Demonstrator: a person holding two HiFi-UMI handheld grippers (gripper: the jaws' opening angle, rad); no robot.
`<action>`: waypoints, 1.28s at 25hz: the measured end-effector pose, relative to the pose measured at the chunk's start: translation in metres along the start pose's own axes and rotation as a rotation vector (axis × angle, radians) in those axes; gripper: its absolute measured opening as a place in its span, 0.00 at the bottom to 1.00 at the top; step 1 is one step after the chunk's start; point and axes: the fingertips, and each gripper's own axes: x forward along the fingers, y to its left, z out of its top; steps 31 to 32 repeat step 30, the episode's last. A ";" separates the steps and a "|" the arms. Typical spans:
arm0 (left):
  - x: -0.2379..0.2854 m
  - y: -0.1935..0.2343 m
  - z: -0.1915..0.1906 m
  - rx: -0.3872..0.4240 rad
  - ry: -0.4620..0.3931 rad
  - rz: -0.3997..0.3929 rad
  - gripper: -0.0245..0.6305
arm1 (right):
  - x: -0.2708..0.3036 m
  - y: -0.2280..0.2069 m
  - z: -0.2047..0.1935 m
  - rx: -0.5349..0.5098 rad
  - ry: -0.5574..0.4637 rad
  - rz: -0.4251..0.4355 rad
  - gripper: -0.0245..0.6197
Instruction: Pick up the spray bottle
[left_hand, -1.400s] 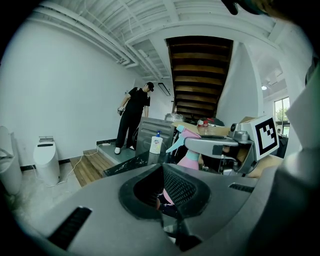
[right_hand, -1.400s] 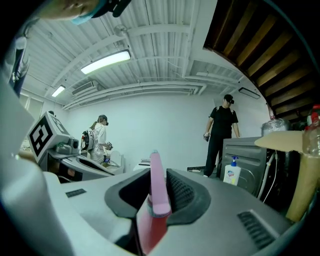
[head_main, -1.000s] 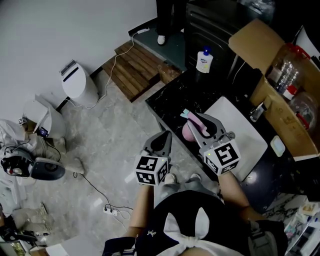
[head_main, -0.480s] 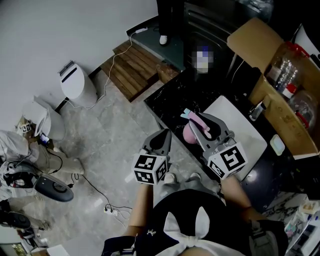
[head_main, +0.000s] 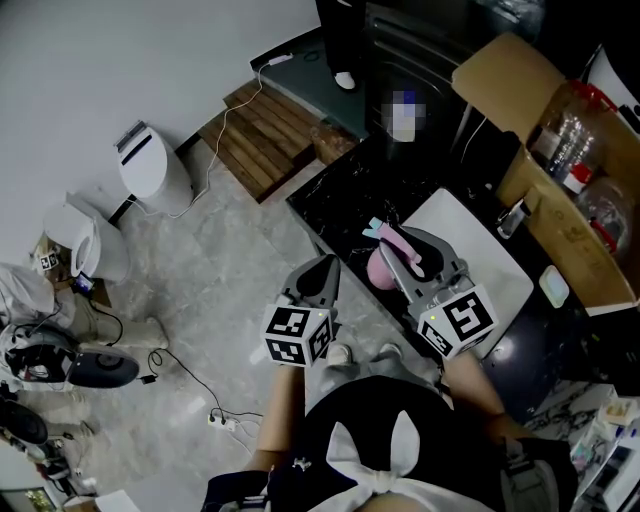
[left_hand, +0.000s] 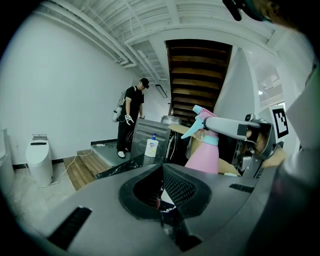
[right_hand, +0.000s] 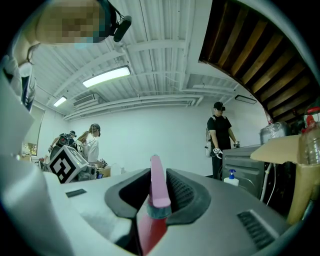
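Note:
The pink spray bottle (head_main: 377, 264) with a pale blue collar and nozzle hangs above the edge of the black counter (head_main: 335, 195). My right gripper (head_main: 392, 247) is shut on its neck and trigger head. In the right gripper view the pink head (right_hand: 156, 186) stands pinched between the ribbed pads (right_hand: 181, 192). The left gripper view shows the bottle (left_hand: 204, 156) to the right, with the right gripper (left_hand: 235, 128) clamped across its top. My left gripper (head_main: 322, 278) hovers just left of the bottle, its jaws together and nothing between them (left_hand: 161, 170).
A white board (head_main: 480, 255) lies on the counter. An open cardboard box (head_main: 560, 190) with plastic bottles sits at the right. A white pump bottle (left_hand: 151, 146) stands at the counter's far end near a standing person (left_hand: 131, 117). White bins (head_main: 155, 172), a wooden step (head_main: 265, 135) and cables cover the floor.
Both grippers and the bottle have stayed almost where they were. The standing person's foot at the top has shifted, and the gear on the floor at left has moved about.

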 end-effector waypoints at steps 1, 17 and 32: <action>0.000 0.000 0.000 0.001 0.000 0.000 0.08 | 0.000 0.000 0.000 0.003 0.002 -0.001 0.19; -0.004 -0.001 -0.002 0.004 -0.003 0.000 0.08 | -0.009 0.007 0.003 -0.008 0.011 0.005 0.19; -0.005 -0.010 -0.004 0.005 -0.004 -0.016 0.08 | -0.017 0.008 0.001 -0.001 0.016 -0.007 0.19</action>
